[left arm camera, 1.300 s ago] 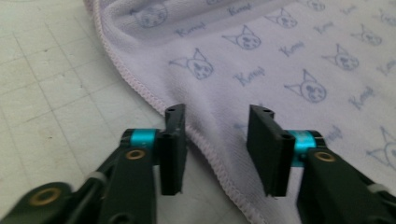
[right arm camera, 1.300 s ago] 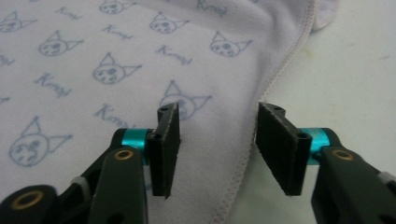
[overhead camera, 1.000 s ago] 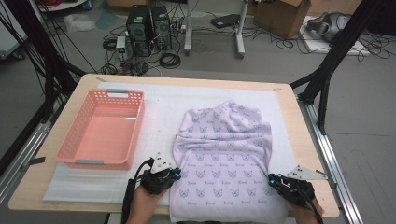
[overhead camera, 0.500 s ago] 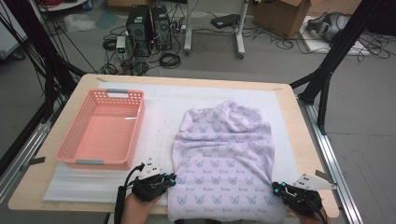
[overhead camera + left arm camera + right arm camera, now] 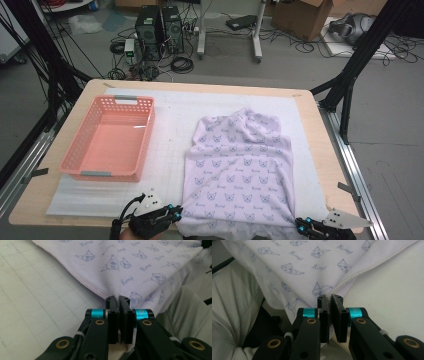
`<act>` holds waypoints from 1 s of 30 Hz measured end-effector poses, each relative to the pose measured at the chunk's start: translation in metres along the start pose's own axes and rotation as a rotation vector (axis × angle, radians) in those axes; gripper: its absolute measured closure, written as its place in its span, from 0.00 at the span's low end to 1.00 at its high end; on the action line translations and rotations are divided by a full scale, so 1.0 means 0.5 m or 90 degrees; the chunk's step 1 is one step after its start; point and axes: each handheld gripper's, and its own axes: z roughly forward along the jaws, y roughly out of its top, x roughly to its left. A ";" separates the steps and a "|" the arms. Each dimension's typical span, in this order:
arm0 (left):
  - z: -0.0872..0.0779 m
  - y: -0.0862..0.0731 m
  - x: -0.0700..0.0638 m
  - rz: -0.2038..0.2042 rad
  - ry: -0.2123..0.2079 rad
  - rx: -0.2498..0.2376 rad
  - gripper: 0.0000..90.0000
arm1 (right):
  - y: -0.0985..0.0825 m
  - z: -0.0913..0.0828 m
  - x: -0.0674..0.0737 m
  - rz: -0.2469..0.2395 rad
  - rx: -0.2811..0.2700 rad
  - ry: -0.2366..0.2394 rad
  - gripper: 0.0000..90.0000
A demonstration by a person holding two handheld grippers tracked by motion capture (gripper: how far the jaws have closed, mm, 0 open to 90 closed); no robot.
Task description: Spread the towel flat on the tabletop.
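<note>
A pale lilac cloth [image 5: 239, 170] printed with small cat faces lies spread on the white mat [image 5: 170, 125], its near edge hanging over the table's front. My left gripper [image 5: 176, 214] is shut on the cloth's near left corner [image 5: 117, 293]; the hem runs straight into its jaws [image 5: 118, 300]. At the near right corner my right gripper [image 5: 300, 225] is likewise shut on the cloth [image 5: 312, 277], with fabric pinched between the pads [image 5: 330, 298]. Both grippers sit at the table's front edge.
A pink plastic basket [image 5: 82, 150] with nothing inside stands on the left of the mat. The wooden table [image 5: 320, 150] ends close to the right gripper. Beyond the table are computer towers [image 5: 157, 25], cables and black frame legs.
Both grippers have drawn back toward the table's front edge, pulling the cloth's near edge with them over the front. The basket has not moved.
</note>
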 end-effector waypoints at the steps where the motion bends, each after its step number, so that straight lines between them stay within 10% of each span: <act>1: 0.001 -0.001 0.000 0.000 0.004 -0.002 0.93 | 0.001 -0.001 0.003 -0.002 0.000 -0.002 0.90; 4: 0.006 0.005 0.008 -0.013 0.039 -0.023 0.65 | 0.010 0.002 -0.003 0.009 -0.034 -0.028 0.73; 8: 0.018 0.023 0.029 -0.033 0.053 -0.051 0.52 | 0.033 0.016 -0.018 0.024 -0.062 -0.073 0.68; 20: 0.116 0.091 0.105 -0.048 0.100 0.004 0.48 | 0.081 0.101 -0.086 0.020 0.007 -0.144 0.68; 23: 0.126 0.092 0.090 -0.008 0.142 0.009 0.59 | 0.081 0.105 -0.087 0.029 0.001 -0.118 0.87; 26: 0.124 0.092 0.091 0.015 0.110 0.019 0.97 | 0.078 0.103 -0.079 0.022 0.000 -0.105 0.94; 30: 0.108 0.079 0.077 0.014 0.103 0.015 0.98 | 0.065 0.087 -0.070 0.021 0.003 -0.082 0.95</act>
